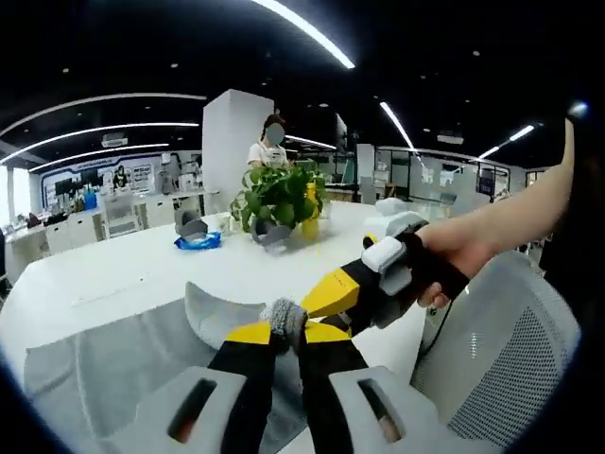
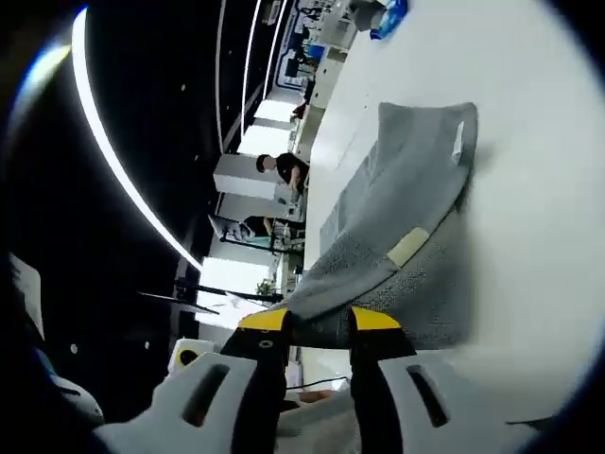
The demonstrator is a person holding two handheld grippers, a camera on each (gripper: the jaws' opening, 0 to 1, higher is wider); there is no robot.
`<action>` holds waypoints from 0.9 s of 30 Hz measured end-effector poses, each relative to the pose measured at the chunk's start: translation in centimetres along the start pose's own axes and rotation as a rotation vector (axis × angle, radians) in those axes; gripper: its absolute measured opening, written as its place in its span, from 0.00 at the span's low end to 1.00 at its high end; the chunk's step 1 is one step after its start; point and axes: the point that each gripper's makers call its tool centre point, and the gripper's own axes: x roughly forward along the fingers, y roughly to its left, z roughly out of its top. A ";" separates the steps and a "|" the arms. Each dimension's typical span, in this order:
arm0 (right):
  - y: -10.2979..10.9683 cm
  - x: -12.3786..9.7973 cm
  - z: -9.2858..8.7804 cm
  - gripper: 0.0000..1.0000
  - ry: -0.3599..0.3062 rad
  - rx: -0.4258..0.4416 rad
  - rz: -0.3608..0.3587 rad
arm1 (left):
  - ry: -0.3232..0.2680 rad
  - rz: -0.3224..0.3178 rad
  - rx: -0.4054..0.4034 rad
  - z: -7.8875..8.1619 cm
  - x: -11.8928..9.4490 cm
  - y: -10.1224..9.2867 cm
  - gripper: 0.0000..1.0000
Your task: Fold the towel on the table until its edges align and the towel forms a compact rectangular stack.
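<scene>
A grey towel (image 1: pixel 113 369) lies spread on the white table (image 1: pixel 113 274). In the left gripper view, one bunched corner of it is pinched between the yellow tips of my left gripper (image 1: pixel 287 331), which is shut on it. My right gripper (image 1: pixel 333 295), held by a hand (image 1: pixel 454 255), comes in from the right and meets the same raised corner. In the right gripper view the towel (image 2: pixel 406 189) runs away from me over the table (image 2: pixel 548 189), and its near edge sits between the jaws of my right gripper (image 2: pixel 319 322), shut on it. A pale tag (image 2: pixel 408 246) shows on the towel.
A potted plant (image 1: pixel 279 199), a yellow bottle (image 1: pixel 310 216), a blue packet (image 1: pixel 198 241) and a grey object (image 1: pixel 189 227) stand further back on the table. A grey mesh chair (image 1: pixel 510 350) is at the right edge. A person (image 1: pixel 272 147) stands behind the plant.
</scene>
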 end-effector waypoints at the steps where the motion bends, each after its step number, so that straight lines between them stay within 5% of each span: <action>1: 1.1 0.4 -0.4 0.21 0.019 0.049 0.065 | 0.006 0.006 0.012 -0.1 0.0 0.0 0.09; 4: 2.7 1.1 0.3 0.10 -0.045 0.134 0.153 | 0.003 0.011 0.036 0.0 -0.1 0.0 0.10; 9: 2.3 1.3 0.7 0.00 -0.058 0.126 0.137 | 0.014 0.023 0.116 -0.2 0.0 0.1 0.12; 11: 1.9 1.0 1.5 0.00 -0.101 0.100 0.110 | 0.021 0.050 0.199 -0.3 0.0 0.3 0.22; 14: 2.0 0.8 2.0 0.00 -0.113 0.058 0.079 | 0.044 0.112 0.432 0.0 0.1 0.5 0.32; 19: 2.9 0.6 2.5 0.00 -0.127 0.040 0.071 | 0.090 0.125 0.743 0.0 0.1 -0.7 0.22; 25: 2.4 0.6 2.1 0.00 -0.101 -0.005 0.025 | 0.066 0.103 0.736 0.6 -0.1 -1.2 0.07; 27: 2.4 0.5 1.9 0.00 -0.103 0.011 0.039 | 0.094 0.089 0.659 -0.1 -0.1 -1.1 0.05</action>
